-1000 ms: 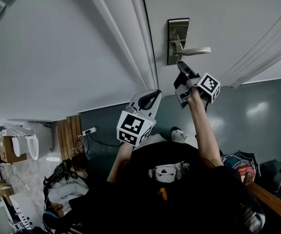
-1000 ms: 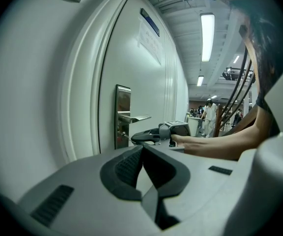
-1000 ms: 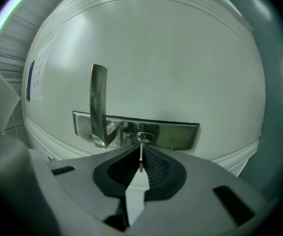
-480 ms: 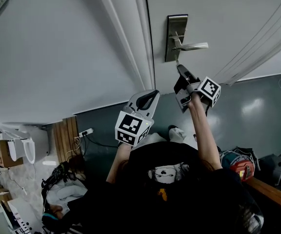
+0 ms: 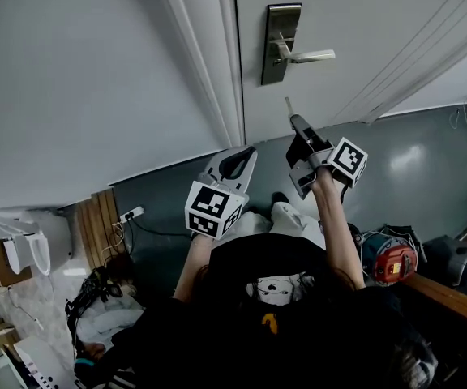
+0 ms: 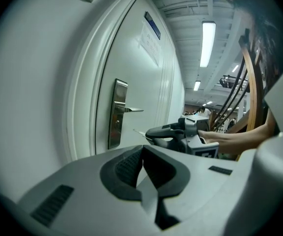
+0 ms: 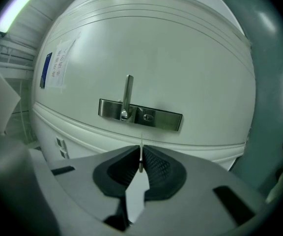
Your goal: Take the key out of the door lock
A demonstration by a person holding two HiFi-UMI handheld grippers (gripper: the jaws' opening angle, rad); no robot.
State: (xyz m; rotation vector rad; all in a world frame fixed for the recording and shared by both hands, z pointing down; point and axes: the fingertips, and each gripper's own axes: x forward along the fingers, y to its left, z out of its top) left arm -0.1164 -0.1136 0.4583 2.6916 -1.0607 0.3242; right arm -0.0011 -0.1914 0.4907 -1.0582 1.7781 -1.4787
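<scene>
Left claw (image 6: 142, 154): pressed together, nothing held.
Right claw (image 7: 140, 165): pinched on the key (image 7: 141, 149) at its head.
Key: judged thin, stiff, light, slippery; best gripped by the head.
Lock plate (image 7: 151, 117): beyond the blade, untouched.

The thin metal key (image 7: 140, 157) sits between the jaws of the right hand-held gripper (image 5: 293, 121), apart from the steel lock plate (image 5: 280, 43) on the white door (image 5: 379, 23). The left hand-held gripper (image 5: 248, 154) lies to its left, before the white door frame (image 5: 211, 63).
</scene>
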